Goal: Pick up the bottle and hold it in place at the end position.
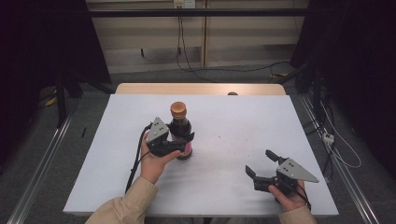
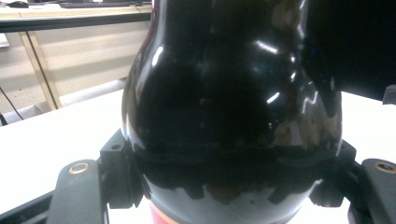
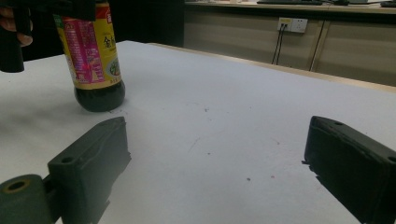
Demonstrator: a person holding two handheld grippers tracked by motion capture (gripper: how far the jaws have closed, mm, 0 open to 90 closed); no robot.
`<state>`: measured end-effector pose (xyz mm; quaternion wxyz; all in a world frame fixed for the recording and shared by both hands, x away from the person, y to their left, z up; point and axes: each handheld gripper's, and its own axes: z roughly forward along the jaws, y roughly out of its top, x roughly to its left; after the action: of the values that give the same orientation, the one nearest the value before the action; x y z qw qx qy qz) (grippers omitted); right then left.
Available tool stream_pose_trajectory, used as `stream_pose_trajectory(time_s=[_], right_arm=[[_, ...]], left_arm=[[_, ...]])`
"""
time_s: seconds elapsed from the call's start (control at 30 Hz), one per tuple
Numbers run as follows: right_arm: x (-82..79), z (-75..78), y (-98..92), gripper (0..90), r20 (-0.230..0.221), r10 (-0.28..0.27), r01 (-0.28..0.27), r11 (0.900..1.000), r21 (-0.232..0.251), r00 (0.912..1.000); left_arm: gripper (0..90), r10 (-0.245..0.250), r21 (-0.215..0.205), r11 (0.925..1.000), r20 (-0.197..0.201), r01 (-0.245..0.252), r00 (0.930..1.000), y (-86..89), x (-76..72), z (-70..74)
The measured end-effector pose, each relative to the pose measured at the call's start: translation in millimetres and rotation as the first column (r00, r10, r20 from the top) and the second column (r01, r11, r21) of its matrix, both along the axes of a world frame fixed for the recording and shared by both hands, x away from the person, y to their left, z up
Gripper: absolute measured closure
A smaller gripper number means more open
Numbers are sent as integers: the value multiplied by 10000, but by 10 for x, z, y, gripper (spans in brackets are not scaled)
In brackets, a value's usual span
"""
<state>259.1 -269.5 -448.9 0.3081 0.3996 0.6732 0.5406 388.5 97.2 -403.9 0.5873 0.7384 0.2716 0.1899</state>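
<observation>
Right claw (image 1: 259, 163) waits low at the near right part of the worktop (image 1: 233, 126), its jaws wide apart and holding nothing. Left claw (image 1: 180, 143) is clamped on the dark sauce bottle (image 1: 180, 128), a little above its pink and yellow label (the left gripper view shows both jaws pressed on the glossy belly). This bottle stands upright near the middle of the worktop, with its base resting on the white surface and an orange-brown cap (image 1: 178, 109) on top. I judge that the step in hand is to hold the bottle steady, so the left claw should keep an even squeeze and stay level, without tilting the bottle. If the right claw comes to the cap, it should come from above and centred, well clear of the left hand (image 1: 154, 163).
</observation>
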Motion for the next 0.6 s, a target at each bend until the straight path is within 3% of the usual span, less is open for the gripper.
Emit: stream_pose_trajectory(time_s=[0.37, 0.6], right_arm=[[-10, 6, -12, 59, 54, 21, -22, 10000, 68, 10000], [-17, 11, -12, 58, 72, 16, -17, 9999, 146, 10000]], left_arm=[[278, -215, -47, 9998, 54, 215, 9998, -12, 59, 12], [278, -567, 150, 9983, 134, 565, 9983, -112, 149, 39]])
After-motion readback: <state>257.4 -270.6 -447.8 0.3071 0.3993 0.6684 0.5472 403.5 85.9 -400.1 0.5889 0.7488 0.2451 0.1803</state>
